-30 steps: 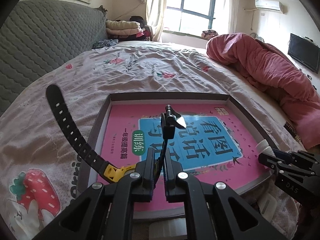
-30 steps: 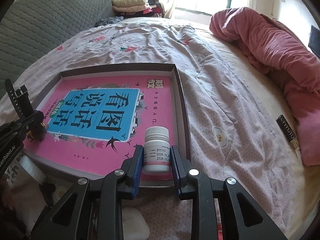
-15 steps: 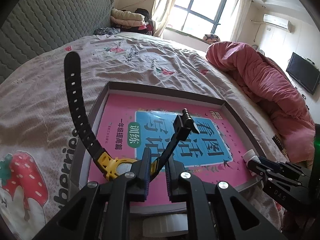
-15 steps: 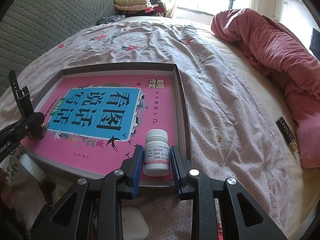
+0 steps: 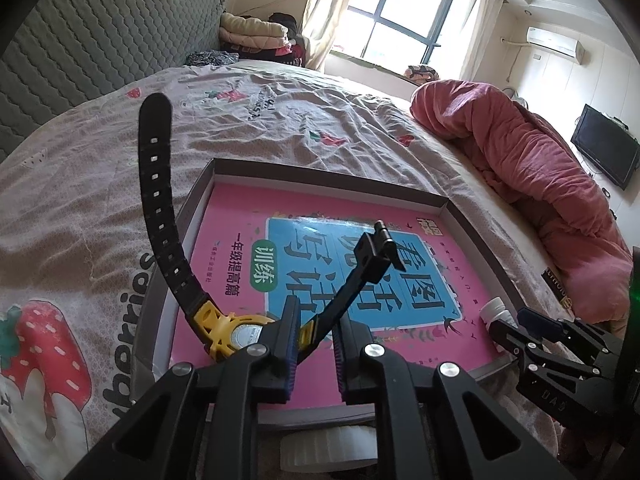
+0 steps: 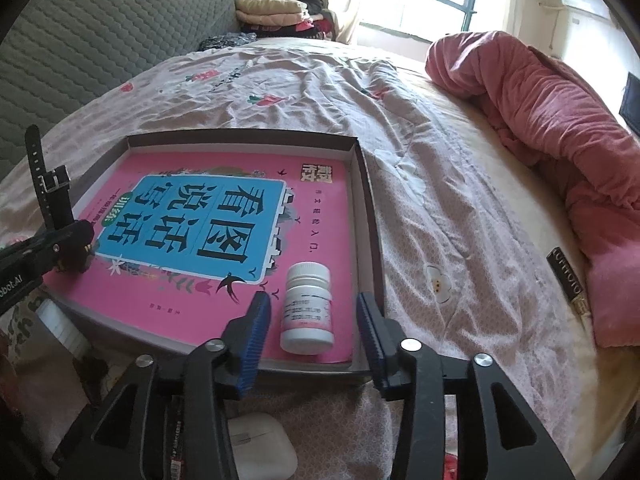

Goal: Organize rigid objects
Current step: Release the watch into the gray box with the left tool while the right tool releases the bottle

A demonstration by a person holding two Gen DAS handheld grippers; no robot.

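1. White plastic pill bottle (image 6: pixel 307 307): stands upright on the near right corner of the pink workbook (image 6: pixel 208 236), inside the shallow grey tray (image 6: pixel 366 200). Cap closed; printed label faces the right-wrist camera.
2. Right tongs (image 6: pixel 311 336): spread wide, one blue pad on each side of the bottle, neither touching it. The bottle stands free.
3. Risk, bottle: it is tall, narrow and close to both the tray's right wall and the book's near edge. A sideways drift of either finger during withdrawal could tip it; a straight pull back looks safest.
4. Black-strapped watch (image 5: pixel 224 332): yellow case resting low at the near left of the book, long perforated strap arching upward over the tray's left wall, buckle strap angled up between the pads.
5. Left tongs (image 5: pixel 314 344): narrow, with the buckle strap between them. Whether they are pinching it or it only leans on the left pad cannot be told.
6. Risk, watch: the springy straps may roll the case on release, or the long strap may catch the tray rim and pull the watch outside. Judgement: lower until the case lies flat before opening fully.
7. Surroundings: tray sits on the bed's printed sheet (image 6: pixel 440 184); a white earbud case (image 6: pixel 262 446) lies just below the tray's near edge, unsorted.
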